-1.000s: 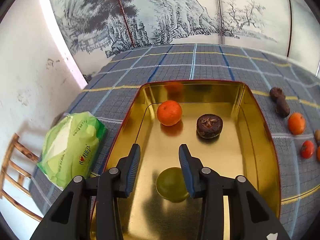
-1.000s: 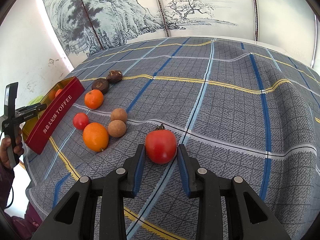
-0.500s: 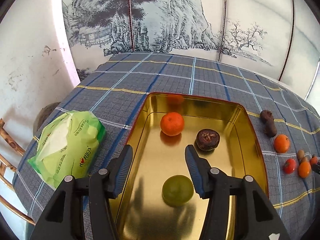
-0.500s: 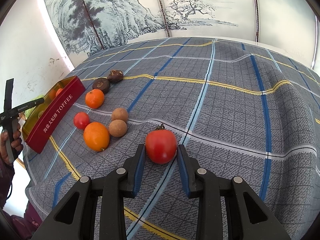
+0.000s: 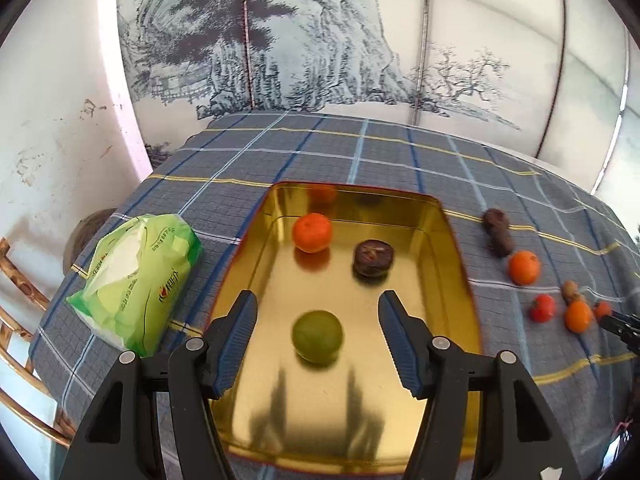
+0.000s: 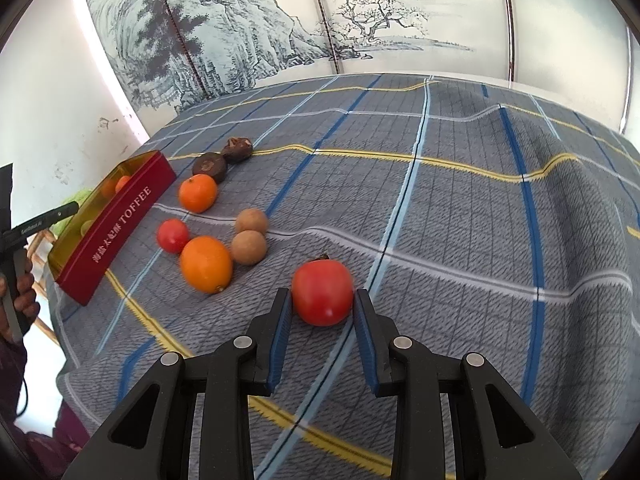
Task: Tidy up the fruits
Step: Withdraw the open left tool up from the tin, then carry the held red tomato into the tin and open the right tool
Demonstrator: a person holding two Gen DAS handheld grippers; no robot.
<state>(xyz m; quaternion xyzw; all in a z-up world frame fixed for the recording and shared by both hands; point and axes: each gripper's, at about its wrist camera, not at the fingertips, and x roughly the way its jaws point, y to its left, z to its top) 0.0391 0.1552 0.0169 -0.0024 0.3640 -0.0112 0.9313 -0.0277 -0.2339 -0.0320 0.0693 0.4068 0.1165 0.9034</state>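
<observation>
Lifted back off the round green fruit (image 5: 318, 337) in the gold tin tray (image 5: 454, 240), left tongs (image 5: 318, 336) are opening, empty, while right tongs (image 6: 322, 306) grip the red tomato (image 6: 322, 292).

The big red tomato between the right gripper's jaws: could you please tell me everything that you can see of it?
The big red tomato is round, smooth and glossy, with a small highlight low on its skin and a dark dried stem at the top. It looks whole and unbruised. It rests on the grey checked tablecloth, apart from the other fruits. The right gripper has its jaws closed against the tomato's two sides, with the blue pads touching it. Whether it is lifted cannot be told.
</observation>
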